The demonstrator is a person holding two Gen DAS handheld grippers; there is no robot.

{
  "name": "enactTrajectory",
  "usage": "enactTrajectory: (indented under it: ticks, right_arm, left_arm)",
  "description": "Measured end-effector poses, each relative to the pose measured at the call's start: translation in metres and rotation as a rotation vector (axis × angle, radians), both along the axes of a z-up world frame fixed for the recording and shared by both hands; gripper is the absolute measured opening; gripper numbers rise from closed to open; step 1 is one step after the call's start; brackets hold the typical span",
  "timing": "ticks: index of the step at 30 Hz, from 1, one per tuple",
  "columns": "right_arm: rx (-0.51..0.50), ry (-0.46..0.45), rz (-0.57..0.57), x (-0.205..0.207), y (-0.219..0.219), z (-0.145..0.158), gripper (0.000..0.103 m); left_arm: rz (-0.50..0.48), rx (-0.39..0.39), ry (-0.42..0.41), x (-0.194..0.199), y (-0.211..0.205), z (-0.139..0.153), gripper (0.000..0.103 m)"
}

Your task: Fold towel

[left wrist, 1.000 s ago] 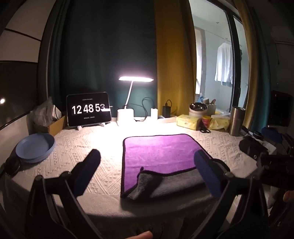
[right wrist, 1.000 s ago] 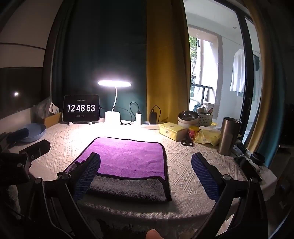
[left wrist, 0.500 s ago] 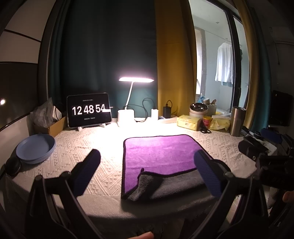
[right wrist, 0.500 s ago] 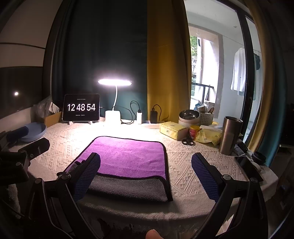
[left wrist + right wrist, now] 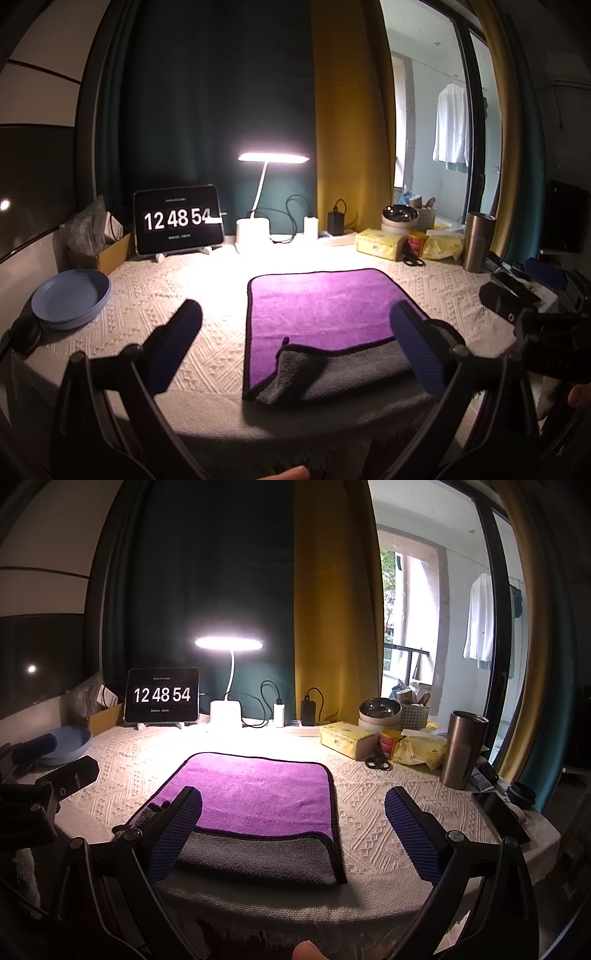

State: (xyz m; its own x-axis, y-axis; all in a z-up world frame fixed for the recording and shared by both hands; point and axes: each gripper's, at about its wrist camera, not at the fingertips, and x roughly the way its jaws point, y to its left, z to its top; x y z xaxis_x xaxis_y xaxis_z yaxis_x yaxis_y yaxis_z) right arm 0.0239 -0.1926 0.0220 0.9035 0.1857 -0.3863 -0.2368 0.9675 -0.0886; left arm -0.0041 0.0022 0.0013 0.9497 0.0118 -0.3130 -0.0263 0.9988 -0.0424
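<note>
A purple towel (image 5: pixel 325 302) with a grey underside and black trim lies folded on the white tablecloth (image 5: pixel 140 295), its grey layer showing along the near edge. It also shows in the right wrist view (image 5: pixel 255 794). My left gripper (image 5: pixel 295 347) is open and empty, held above the table's front edge, its right finger over the towel's near right part. My right gripper (image 5: pixel 291 830) is open and empty, over the towel's near edge. The left gripper's body (image 5: pixel 33 805) shows at the left of the right wrist view.
A clock tablet (image 5: pixel 179 221), lit desk lamp (image 5: pixel 253 236) and chargers stand at the back. A blue bowl (image 5: pixel 70 299) sits at the left. Yellow tissue packs (image 5: pixel 347 738), scissors (image 5: pixel 376 763), a steel tumbler (image 5: pixel 463 753) and a phone (image 5: pixel 502 819) are at the right.
Both grippers stay open and have drawn back and risen slightly from the table. The towel has not moved. The clock went from 12:48:53 to 12:48:54.
</note>
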Motion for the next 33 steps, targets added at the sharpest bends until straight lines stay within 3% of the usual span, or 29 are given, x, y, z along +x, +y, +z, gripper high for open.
enactTrajectory:
  ticks: [33]
  right_arm:
    - [0.006, 0.012, -0.003, 0.005, -0.001, -0.004, 0.102]
  left_arm:
    - [-0.003, 0.009, 0.024, 0.014, -0.007, -0.006, 0.102]
